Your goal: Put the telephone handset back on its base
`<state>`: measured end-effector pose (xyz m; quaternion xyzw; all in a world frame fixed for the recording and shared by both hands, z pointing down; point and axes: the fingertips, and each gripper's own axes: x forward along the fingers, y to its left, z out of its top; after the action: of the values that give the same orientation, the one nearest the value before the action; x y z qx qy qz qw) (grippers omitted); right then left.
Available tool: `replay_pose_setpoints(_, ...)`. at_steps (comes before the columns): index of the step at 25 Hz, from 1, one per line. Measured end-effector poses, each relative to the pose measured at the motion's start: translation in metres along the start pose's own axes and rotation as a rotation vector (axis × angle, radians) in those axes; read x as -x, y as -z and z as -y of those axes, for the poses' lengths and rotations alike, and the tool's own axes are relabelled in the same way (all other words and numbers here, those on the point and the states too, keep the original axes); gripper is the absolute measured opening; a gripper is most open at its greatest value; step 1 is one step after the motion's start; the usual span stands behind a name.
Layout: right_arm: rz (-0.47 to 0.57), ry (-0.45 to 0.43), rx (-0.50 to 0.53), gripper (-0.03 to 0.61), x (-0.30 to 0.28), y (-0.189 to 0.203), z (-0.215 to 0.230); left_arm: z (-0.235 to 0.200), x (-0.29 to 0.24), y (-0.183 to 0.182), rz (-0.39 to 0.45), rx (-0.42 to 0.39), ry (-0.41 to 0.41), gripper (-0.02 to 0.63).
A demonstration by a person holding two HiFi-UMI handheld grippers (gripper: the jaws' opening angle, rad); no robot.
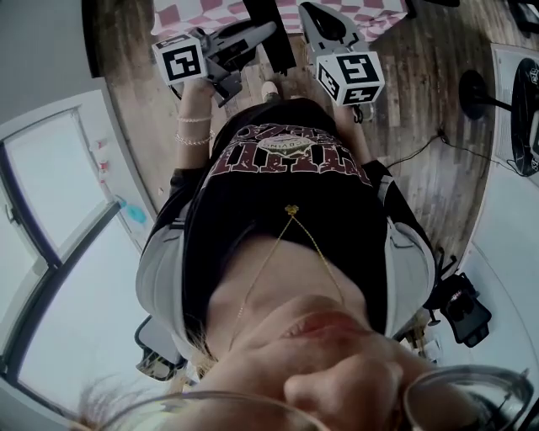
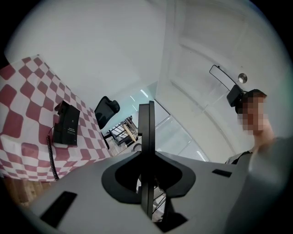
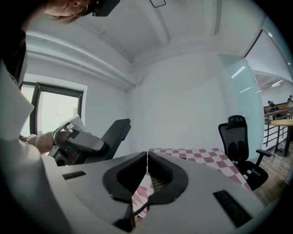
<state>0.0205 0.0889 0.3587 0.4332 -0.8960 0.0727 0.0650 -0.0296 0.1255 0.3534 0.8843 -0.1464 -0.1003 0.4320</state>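
The black telephone (image 2: 66, 123) lies on the red-and-white checked tablecloth (image 2: 27, 105), its coiled cord (image 2: 51, 160) trailing toward the table's edge. Whether the handset rests on the base I cannot tell at this distance. My left gripper (image 2: 146, 107) is held in the air well short of the phone, jaws together with nothing between them. My right gripper (image 3: 147, 153) is also raised and shut on nothing, facing the checked table (image 3: 197, 155). From the head view both grippers, left (image 1: 268, 30) and right (image 1: 306, 8), sit in front of the person's chest.
A black office chair (image 2: 106, 109) stands beyond the table, also seen as a chair (image 3: 238, 137) on the right. The wooden floor (image 1: 421, 101) holds a lamp stand (image 1: 473, 88) and cables. White wall and window (image 3: 55, 109) lie to the left.
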Motion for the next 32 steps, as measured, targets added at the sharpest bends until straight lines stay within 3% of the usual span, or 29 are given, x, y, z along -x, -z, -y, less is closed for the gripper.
replay_pose_setpoints(19, -0.01, 0.006, -0.002, 0.023, 0.003, 0.003, -0.004, 0.0, 0.002, 0.004, 0.01, 0.02, 0.015, 0.08)
replay_pose_setpoints(32, -0.059, -0.028, -0.036, 0.023, -0.093, -0.006, 0.069, -0.08, -0.039, -0.075, 0.008, 0.081, -0.024, 0.08)
